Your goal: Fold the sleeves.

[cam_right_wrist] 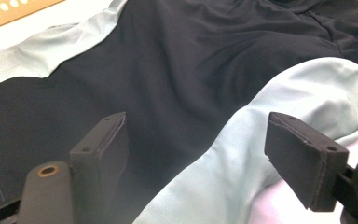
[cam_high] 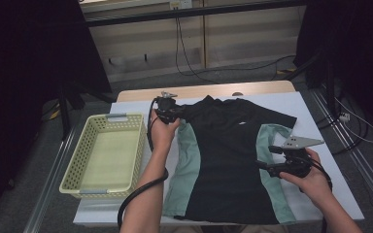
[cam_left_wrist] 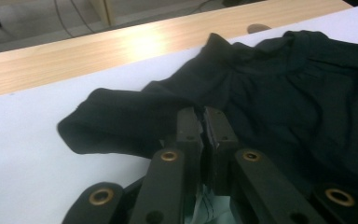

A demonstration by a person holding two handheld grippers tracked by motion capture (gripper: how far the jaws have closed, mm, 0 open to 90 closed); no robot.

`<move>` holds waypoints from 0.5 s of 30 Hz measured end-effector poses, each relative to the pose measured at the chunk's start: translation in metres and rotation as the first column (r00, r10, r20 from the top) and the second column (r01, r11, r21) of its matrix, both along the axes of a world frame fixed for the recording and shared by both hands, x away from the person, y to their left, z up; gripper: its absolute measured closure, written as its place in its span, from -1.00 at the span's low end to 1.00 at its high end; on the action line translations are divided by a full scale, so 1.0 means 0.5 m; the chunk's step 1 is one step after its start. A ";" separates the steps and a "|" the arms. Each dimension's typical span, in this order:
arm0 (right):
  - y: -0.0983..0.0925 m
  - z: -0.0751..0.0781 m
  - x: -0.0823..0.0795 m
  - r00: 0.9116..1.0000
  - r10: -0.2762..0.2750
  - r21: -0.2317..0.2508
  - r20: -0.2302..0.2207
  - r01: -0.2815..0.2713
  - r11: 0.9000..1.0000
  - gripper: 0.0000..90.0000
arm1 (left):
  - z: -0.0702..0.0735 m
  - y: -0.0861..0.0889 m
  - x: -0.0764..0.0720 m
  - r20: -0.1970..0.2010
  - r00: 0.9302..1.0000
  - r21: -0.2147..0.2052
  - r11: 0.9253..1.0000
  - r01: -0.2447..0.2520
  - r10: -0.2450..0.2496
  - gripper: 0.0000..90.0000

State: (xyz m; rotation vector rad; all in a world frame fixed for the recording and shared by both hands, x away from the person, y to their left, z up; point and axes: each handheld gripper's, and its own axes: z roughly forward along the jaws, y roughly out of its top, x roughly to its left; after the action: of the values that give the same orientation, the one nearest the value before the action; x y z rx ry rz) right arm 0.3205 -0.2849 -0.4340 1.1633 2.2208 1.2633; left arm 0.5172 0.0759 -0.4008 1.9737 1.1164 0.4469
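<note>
Table [cam_high: 315, 194], white-covered: near edge cut off below our forearms. Shirt [cam_high: 233, 160], black with pale green panels: lies flat mid-table, its hem partly hidden. Basket [cam_high: 85, 182], cream, just beside it on the left. Left gripper [cam_high: 171, 112]: jaws pressed together, pinching the shirt's sleeve [cam_left_wrist: 116, 121]. Right gripper [cam_high: 266, 156]: jaws spread over the shirt's green side panel [cam_right_wrist: 242, 154].

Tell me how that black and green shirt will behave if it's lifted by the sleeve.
The shirt would probably hang limp: it lies flat with soft wrinkles. Its sleeve, pinched in the left gripper, already bunches, so it should fold easily. It looks thin and likely light.
</note>
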 end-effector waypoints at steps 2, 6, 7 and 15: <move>0.000 0.000 -0.001 1.000 -0.001 0.000 0.000 0.001 1.000 -0.50 | -0.005 -0.011 -0.002 0.001 1.000 -0.004 1.000 0.019 -0.019 0.90; -0.003 -0.002 -0.004 1.000 -0.001 -0.002 -0.004 0.001 1.000 -0.50 | -0.023 -0.035 -0.006 -0.018 0.998 -0.012 0.998 0.056 -0.056 0.89; -0.004 -0.001 -0.005 1.000 -0.003 -0.001 -0.005 0.003 1.000 -0.50 | -0.027 -0.040 -0.008 -0.026 0.997 -0.010 0.997 0.071 -0.071 0.88; 0.000 0.000 -0.007 1.000 0.001 -0.004 -0.002 -0.001 1.000 -0.50 | -0.036 -0.059 -0.026 -0.049 0.991 -0.015 0.992 0.124 -0.125 0.80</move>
State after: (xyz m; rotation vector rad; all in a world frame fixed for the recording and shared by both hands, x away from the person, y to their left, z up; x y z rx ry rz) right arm 0.3172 -0.2851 -0.4342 1.1623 2.2243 1.2588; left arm 0.5044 0.0463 -0.4189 2.0402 1.0168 0.3264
